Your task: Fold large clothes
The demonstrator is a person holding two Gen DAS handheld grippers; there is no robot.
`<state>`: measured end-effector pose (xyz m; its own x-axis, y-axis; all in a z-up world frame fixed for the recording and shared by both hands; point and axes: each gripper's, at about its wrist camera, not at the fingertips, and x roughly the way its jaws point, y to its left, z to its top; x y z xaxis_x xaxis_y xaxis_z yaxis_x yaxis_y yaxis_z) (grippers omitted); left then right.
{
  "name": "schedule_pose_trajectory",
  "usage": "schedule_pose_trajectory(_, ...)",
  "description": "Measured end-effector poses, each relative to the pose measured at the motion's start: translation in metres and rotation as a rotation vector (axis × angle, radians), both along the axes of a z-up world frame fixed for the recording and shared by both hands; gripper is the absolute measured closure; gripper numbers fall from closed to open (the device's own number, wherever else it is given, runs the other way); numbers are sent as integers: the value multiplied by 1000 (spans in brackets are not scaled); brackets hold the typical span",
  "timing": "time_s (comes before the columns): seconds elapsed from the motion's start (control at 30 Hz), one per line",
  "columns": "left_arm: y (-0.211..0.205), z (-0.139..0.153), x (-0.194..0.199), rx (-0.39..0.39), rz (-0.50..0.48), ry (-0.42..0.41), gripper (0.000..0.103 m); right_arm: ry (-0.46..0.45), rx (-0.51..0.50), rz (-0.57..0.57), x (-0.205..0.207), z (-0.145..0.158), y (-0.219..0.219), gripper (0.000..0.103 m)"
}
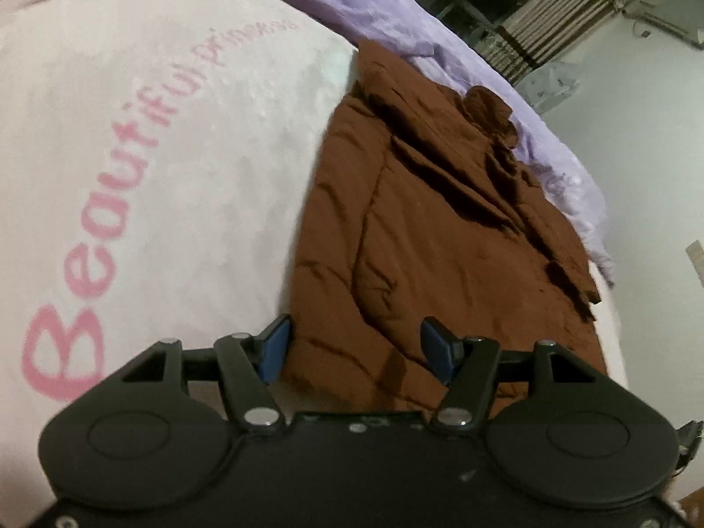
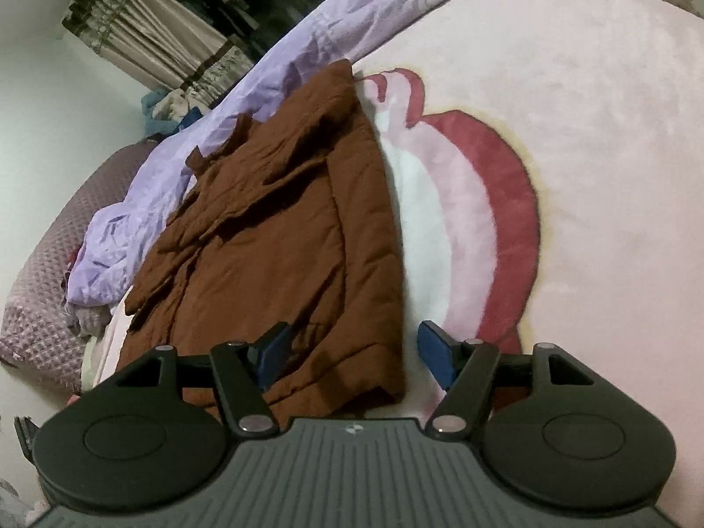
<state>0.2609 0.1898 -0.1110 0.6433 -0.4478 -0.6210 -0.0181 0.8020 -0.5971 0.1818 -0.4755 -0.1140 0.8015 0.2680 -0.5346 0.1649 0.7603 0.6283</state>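
Brown coat [image 1: 440,229] on pink blanket [image 1: 154,132] | ahead of both spread tongs

The jacket [image 1: 440,229] lies lengthwise on my blanket [image 1: 154,132], its near hem just before both my grippers. Its far end and one long side reach the crumpled sheet [image 2: 273,57] along the blanket's far edge. Beyond that sheet stand curtains [image 2: 154,44].

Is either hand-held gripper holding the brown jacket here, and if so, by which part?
Nothing is held. The left hand-held gripper and right hand-held gripper are both open above the jacket's near edge.
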Motion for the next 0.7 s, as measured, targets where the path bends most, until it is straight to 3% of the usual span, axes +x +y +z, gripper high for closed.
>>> schedule_pose_trajectory(0.17,5,-7,-7,-102,-7,16,39,-25,71,40,-8,-6,4,25)
schedule_pose_trajectory(0.53,9,-10,9,-176,48,21,40,-22,139,-9,-1,-15,6,25)
schedule_pose_trajectory(0.6,6,-8,10,-159,42,22,45,-19,136,-14,-2,-15,6,32)
schedule_pose_trajectory(0.63,5,-6,9,-145,38,20,47,-13,128,-18,-3,-15,6,44)
schedule_pose_trajectory(0.67,4,-5,7,-128,41,15,51,-5,115,-18,-4,-15,6,63)
schedule_pose_trajectory(0.7,1,-4,5,-109,42,12,67,5,108,-16,-4,-16,7,71)
